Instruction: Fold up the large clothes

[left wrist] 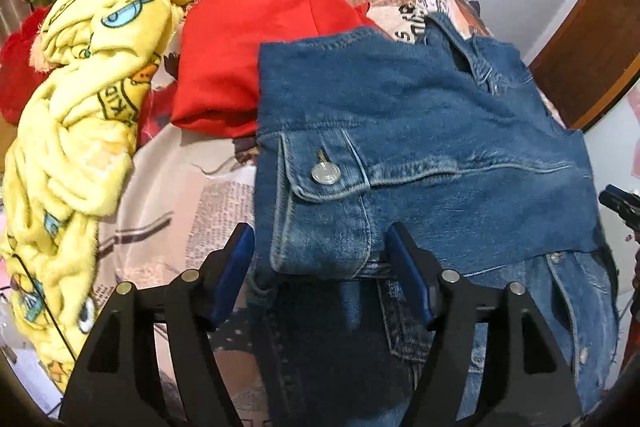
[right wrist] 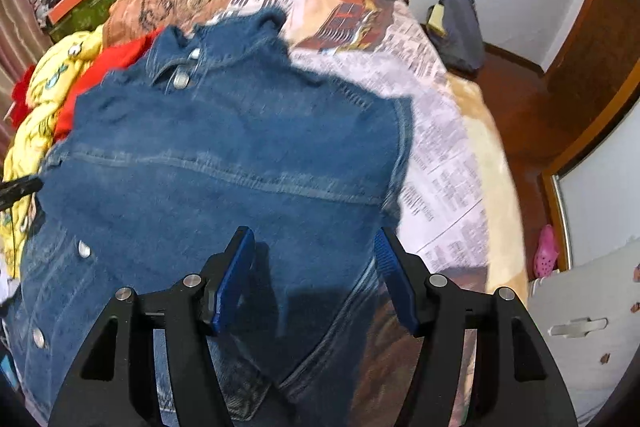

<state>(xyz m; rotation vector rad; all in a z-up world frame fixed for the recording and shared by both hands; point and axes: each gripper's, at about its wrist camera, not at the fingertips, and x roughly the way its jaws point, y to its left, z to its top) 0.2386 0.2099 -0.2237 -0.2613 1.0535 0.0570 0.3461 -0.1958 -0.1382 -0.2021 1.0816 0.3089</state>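
Note:
A blue denim jacket (left wrist: 420, 107) (right wrist: 220, 147) lies spread on the bed, collar away from me. Its sleeve is folded across the body, and the buttoned cuff (left wrist: 320, 195) ends between the blue pads of my left gripper (left wrist: 320, 247). Those pads stand apart on either side of the cuff without pressing it. My right gripper (right wrist: 314, 247) hovers over the jacket's near right part, open, with flat denim below and nothing pinched. A black gripper tip (right wrist: 20, 187) shows at the jacket's left edge in the right wrist view.
A red garment (left wrist: 224, 67) and a yellow cartoon-print fleece (left wrist: 80, 87) are piled left of the jacket. The bed cover (right wrist: 440, 147) has a newspaper print. Right of the bed are wooden floor (right wrist: 520, 99), a dark bag (right wrist: 460, 31), a pink shoe (right wrist: 546, 251) and a brown door (left wrist: 592, 47).

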